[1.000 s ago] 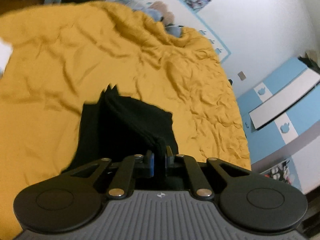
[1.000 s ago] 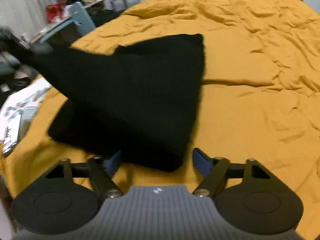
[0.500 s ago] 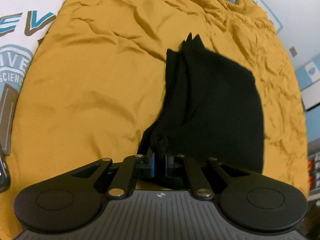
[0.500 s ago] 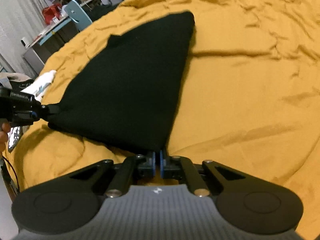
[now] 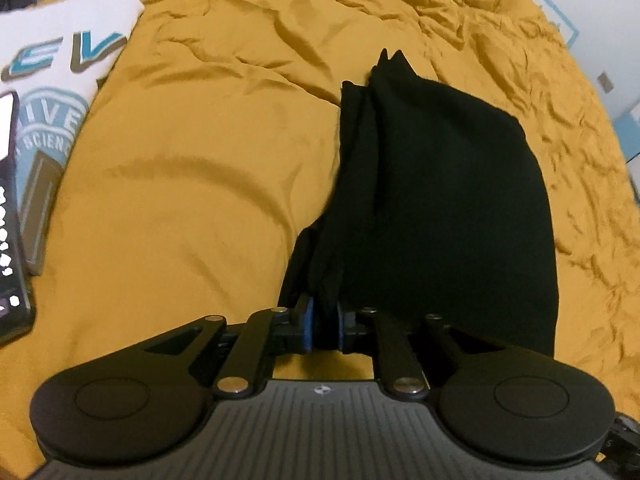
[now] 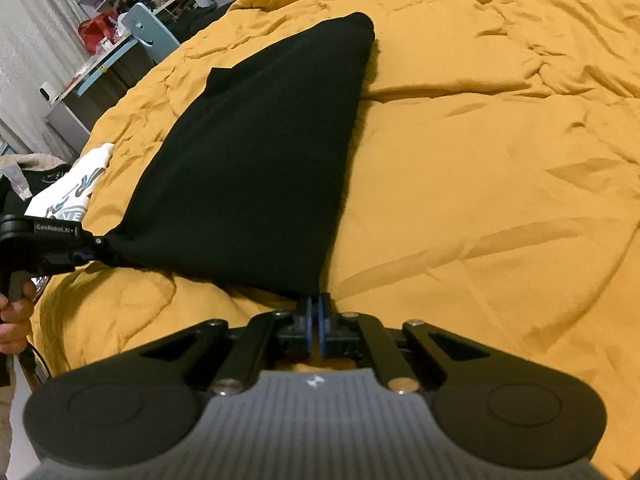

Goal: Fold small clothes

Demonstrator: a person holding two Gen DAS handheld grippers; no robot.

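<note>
- Holding status: your right gripper (image 6: 314, 322) is clamped tight on the near corner of the black knit garment (image 6: 260, 160); the blue pads are together with fabric pinched at the tips.
- Your left gripper (image 5: 323, 322) has a bunched black corner between its pads (image 5: 307, 320), and its jaws are opening. The cloth looks still in contact with the pads, so I'd call it a loosening grip, not a release yet.
- Garment location: it lies on the wrinkled mustard-yellow bedspread (image 6: 500, 180), mostly flat, in a tapering shape. One near edge is stretched between your two grippers; the far end rests on the bed.
- Progress, my read: one fold looks done, since layered edges show along the left side in the left wrist view. It isn't a compact rectangle yet, so at least one more fold plus smoothing is left.
- A white T-shirt with teal lettering (image 5: 52, 92) lies at the bed's edge. I can't tell whether it is folded.
- Containers: no basket, bin or drawer shows for finished clothes. Shelving in the background is too far off to read.
</note>
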